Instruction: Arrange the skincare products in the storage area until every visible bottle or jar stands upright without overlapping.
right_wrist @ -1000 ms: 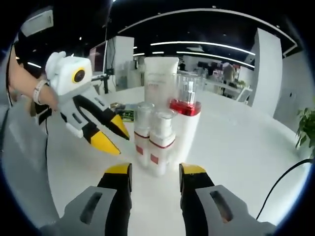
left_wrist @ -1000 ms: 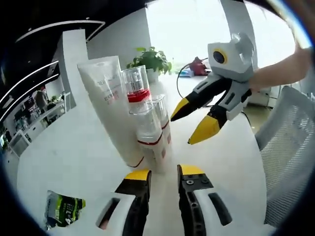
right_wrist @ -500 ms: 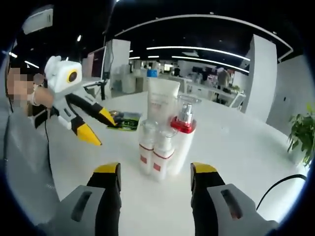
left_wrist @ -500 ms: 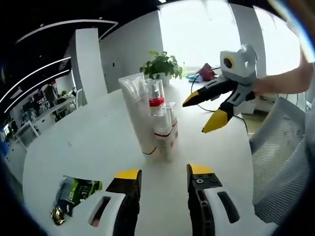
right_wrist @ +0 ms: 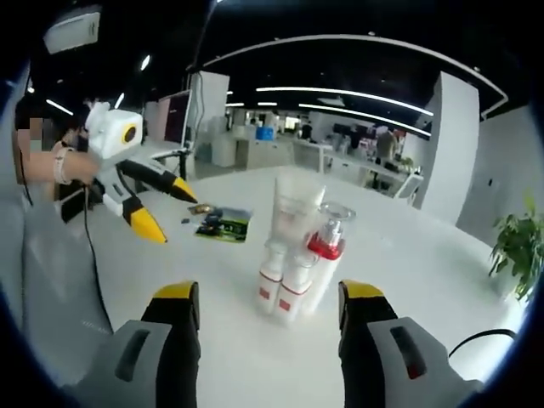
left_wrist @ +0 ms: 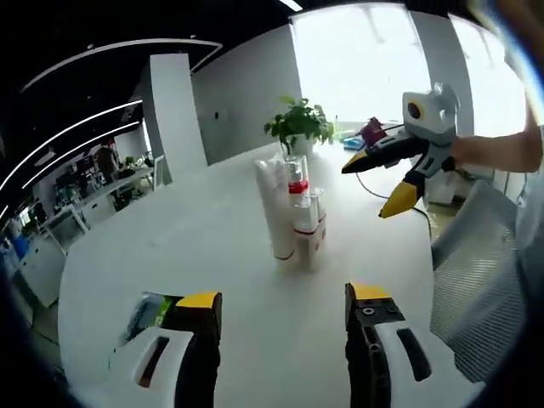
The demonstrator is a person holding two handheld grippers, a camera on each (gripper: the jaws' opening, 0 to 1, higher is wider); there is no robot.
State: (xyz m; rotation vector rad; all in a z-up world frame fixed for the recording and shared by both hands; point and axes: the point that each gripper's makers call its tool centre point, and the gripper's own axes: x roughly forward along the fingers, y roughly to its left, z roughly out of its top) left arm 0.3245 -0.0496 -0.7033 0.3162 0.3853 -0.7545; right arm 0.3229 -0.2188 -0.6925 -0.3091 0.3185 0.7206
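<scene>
Open-plan office: big white round table (left_wrist: 170,255), mesh office chair (left_wrist: 476,289), rows of desks w/ monitors (right_wrist: 280,153) in the background, long strip ceiling lights (right_wrist: 340,89), white columns (left_wrist: 174,110), large bright window (left_wrist: 357,59), potted plant (left_wrist: 297,127); ppl at far desks, too small for detail

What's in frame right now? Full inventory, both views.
tube: 1, white, upright at the back of the cluster
pump bottle: 1, clear with red collar, beside the tube
small bottles: 2, white with red bands, front of the cluster
table: 1, white, round
packet: 1, green and black, flat on the table
potted plant: 1, green, far table edge
left hand-held gripper: open, empty
right hand-held gripper: open, empty
</scene>
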